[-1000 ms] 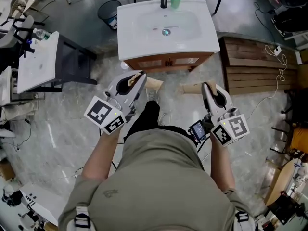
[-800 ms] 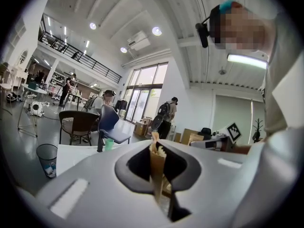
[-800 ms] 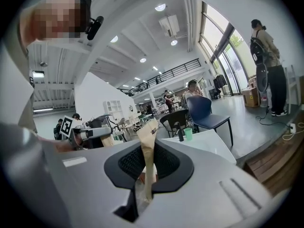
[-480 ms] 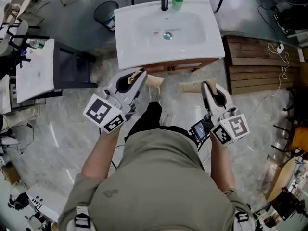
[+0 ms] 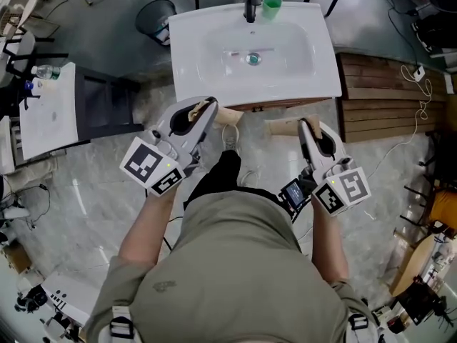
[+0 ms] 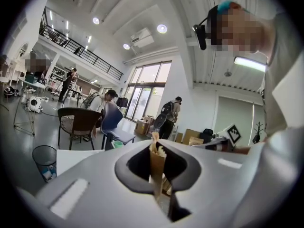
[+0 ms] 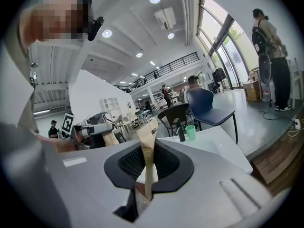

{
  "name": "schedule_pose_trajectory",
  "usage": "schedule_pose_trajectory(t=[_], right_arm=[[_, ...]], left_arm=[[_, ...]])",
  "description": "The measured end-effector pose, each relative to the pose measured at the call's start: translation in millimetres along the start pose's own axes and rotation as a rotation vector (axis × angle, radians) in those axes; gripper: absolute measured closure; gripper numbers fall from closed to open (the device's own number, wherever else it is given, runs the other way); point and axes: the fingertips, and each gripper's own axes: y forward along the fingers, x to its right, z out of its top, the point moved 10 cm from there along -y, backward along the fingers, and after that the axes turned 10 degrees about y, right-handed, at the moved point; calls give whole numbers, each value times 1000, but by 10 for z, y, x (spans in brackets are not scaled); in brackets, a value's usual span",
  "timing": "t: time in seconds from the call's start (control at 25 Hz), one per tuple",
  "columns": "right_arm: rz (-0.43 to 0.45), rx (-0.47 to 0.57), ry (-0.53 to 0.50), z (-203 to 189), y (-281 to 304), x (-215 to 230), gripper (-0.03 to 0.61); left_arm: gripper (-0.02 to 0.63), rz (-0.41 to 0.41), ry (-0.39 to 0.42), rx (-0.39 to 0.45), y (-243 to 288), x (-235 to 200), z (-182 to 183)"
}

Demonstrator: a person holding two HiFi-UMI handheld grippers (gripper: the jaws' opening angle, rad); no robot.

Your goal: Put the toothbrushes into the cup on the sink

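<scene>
Left gripper view: left gripper (image 6: 155, 151) closed, tan pads pressed flat together, nothing between. Right gripper view: right gripper (image 7: 148, 141) likewise closed and empty. Both held low by the waist, short of the white sink (image 5: 325, 70). In the basin near the drain (image 5: 253, 58), thin pinkish streak (image 5: 239, 51), too small to identify. Farthest, green cup (image 5: 271, 6) upright on back rim, just beside black faucet (image 5: 250, 9).

- The head view looks steeply down from above the person (image 5: 235, 277), who stands just short of the sink (image 5: 253, 84).
- Each gripper view rides close behind its own jaws and looks slightly upward across the sink into the hall.
- All three views share the sink and its green cup (image 5: 271, 6).
</scene>
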Motion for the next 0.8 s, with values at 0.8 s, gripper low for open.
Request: schedule_pose_trajectory(t=[0.8], right_arm=[[-46,-23,1,406,1039,202,551]], left_arm=[[606,-58,-29,-11,575,-1124,49]])
